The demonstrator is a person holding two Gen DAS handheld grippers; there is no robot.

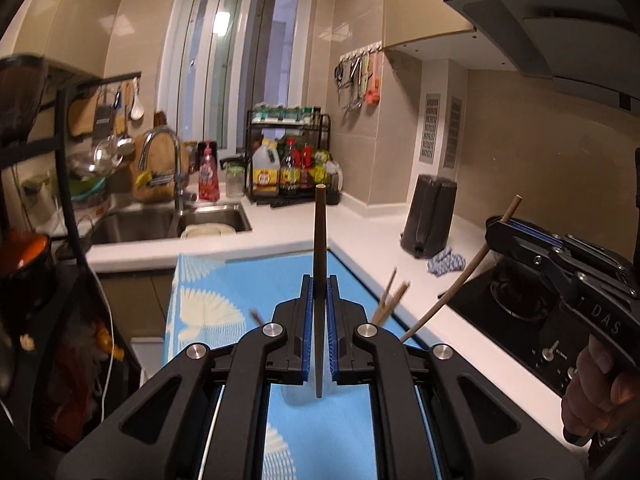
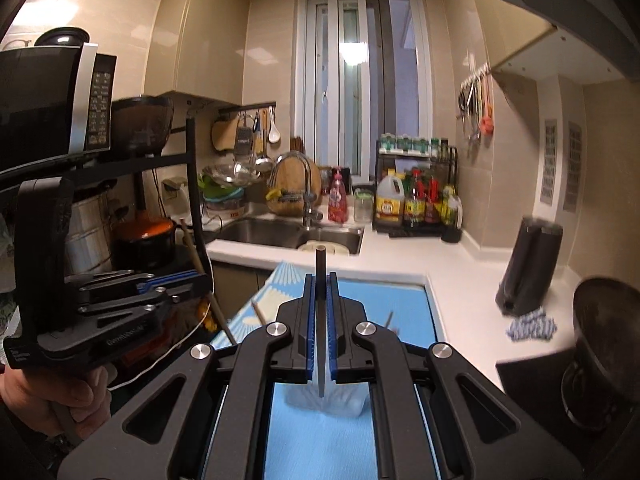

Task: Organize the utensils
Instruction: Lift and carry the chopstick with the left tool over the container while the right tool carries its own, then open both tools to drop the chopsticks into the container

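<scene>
My left gripper is shut on a dark brown chopstick that stands upright between its blue pads. My right gripper is at the right of the left wrist view, shut on a lighter chopstick that slants down to the left. In the right wrist view, the right gripper clamps its chopstick upright, and the left gripper sits at the left. Both are held above a blue mat. Loose chopsticks lie on it, and a clear container shows blurred below the jaws.
A sink with a faucet lies beyond the mat. A bottle rack stands in the corner. On the white counter are a black canister and a cloth. A stove is at the right, a shelf with a microwave at the left.
</scene>
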